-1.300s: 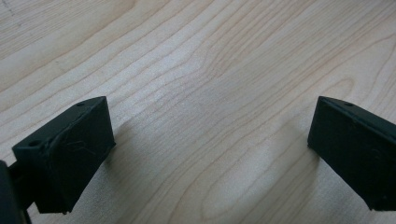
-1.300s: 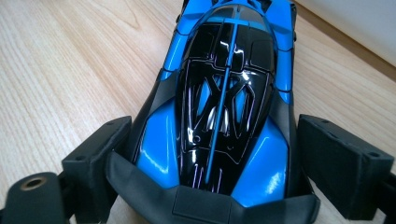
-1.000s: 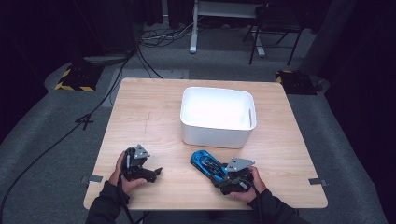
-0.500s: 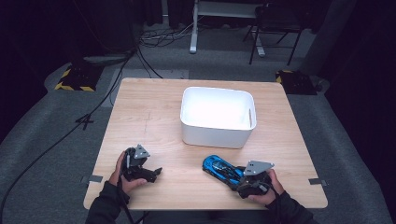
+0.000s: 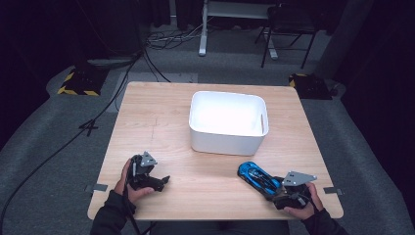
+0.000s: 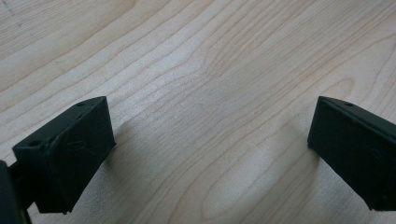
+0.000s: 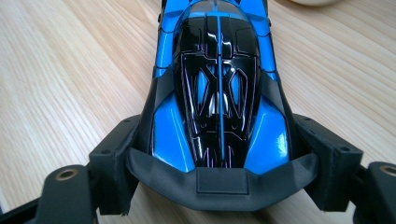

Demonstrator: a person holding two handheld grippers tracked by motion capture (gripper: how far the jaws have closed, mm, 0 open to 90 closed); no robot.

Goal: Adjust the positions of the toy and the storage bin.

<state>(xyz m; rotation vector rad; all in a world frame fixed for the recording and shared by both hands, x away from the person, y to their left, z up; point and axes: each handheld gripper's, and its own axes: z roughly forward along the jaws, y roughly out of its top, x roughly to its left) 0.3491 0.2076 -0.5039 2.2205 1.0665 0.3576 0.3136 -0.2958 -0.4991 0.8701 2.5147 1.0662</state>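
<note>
Blue toy car [image 7: 218, 88], clamped in right hand-held gripper [image 7: 219, 154]

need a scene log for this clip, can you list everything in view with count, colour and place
toy car: one, blue and black, near right part of the table, its rear between the jaws of the right hand-held gripper
bin: one, white, open top, middle of the table toward the far edge
table: one, light wood
cables: several, black, on the grey floor left of the table
chair: one, black, on the floor beyond the table
left hand-held gripper: one, black, near left part of the table, jaws wide apart over bare wood
right hand-held gripper: one, black, closed on the toy car
</note>
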